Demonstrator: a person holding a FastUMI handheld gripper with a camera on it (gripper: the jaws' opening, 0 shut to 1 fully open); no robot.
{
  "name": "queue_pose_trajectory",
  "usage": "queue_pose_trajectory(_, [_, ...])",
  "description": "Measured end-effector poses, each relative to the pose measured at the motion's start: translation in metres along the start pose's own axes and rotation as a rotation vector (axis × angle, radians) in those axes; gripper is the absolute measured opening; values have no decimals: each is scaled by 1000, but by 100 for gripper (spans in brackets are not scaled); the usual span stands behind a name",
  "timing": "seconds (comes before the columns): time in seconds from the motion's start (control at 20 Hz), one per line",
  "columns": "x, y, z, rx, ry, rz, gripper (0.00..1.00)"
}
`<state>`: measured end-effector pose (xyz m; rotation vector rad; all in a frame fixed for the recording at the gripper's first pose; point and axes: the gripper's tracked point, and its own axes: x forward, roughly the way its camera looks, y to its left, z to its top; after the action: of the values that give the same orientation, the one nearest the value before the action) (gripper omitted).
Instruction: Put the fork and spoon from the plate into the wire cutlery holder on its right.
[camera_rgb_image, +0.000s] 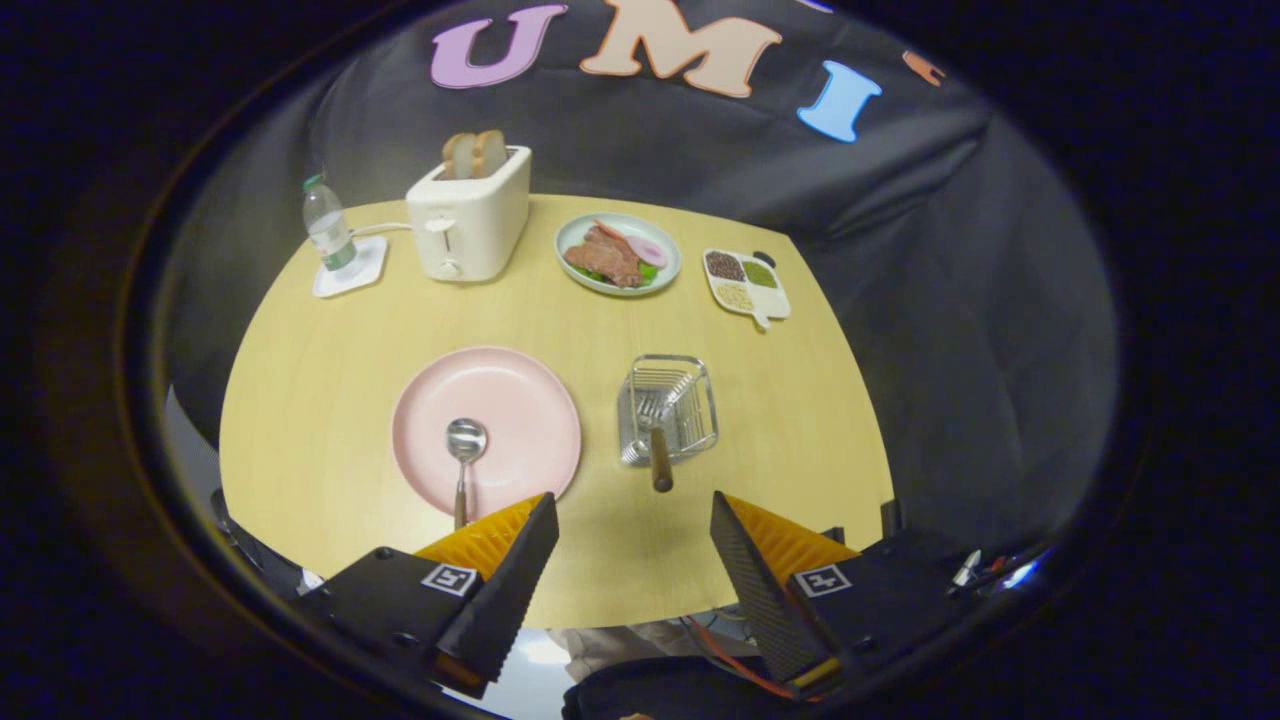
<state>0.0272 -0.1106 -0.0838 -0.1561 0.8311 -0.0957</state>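
Note:
A pink plate (520, 400) lies on the round wooden table, and a spoon (464, 452) with a wooden handle rests on it, bowl pointing away from me. To the plate's right stands the wire cutlery holder (690, 395). The fork (657, 440) sits inside it, tines down in the basket and its wooden handle sticking out toward me. My gripper (635, 530) hovers well above the table's near edge, open, with nothing between its fingers. The holder is just ahead of the gap between the fingers; the spoon's handle ends close to the left finger (515, 580).
Across the table stand a white toaster (468, 222) with bread in it, a water bottle (328, 232) on a white coaster, a plate of food (618, 255) and a small divided dish (746, 282). Bare tabletop (330, 400) lies left of the pink plate.

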Motion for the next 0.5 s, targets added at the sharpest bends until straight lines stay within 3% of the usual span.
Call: queue_pose_trajectory(0.5, [6, 90, -53, -78, -174, 69, 98])
